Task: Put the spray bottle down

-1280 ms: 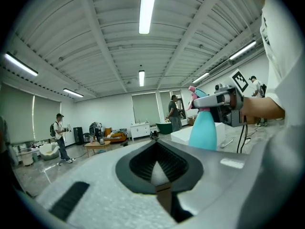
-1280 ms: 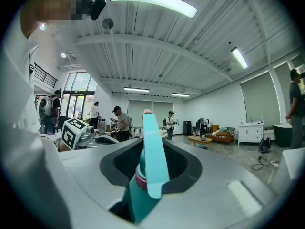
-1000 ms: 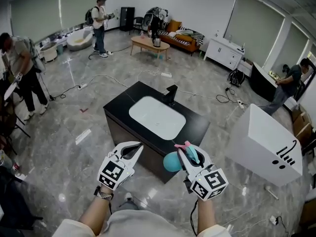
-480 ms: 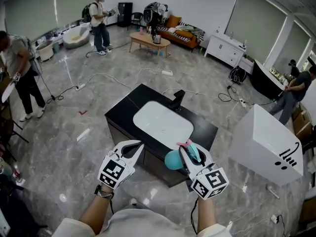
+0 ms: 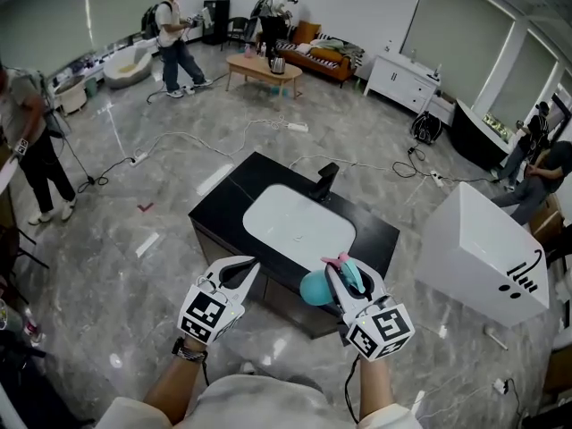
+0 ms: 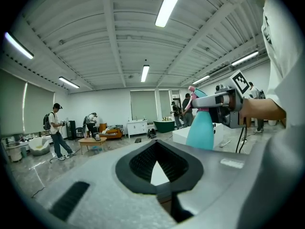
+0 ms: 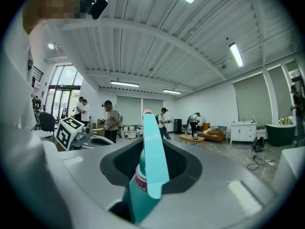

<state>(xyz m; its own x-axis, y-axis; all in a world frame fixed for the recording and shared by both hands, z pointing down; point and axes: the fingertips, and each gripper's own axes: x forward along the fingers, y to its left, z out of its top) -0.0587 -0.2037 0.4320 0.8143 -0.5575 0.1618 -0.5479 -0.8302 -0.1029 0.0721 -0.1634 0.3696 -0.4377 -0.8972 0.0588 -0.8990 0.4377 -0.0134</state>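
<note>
Fingers of the left gripper meet at their tips with nothing between them, and they hang off the near edge of the black worktop. To their right, the right gripper has its fingers clamped on the neck of the teal spray bottle, just under the pink-tipped trigger head. The bottle is carried in the air at that same near edge, not yet over the surface.

It looks like smooth, stiff plastic, probably light unless full, and the neck is the sure place to hold it; the rounded body would likely slip.

A white basin fills most of the worktop, with a dark faucet behind it, so flat room is only the black margins. The bottle's base should land well in from both rims. A white box stands well right of the worktop.
</note>
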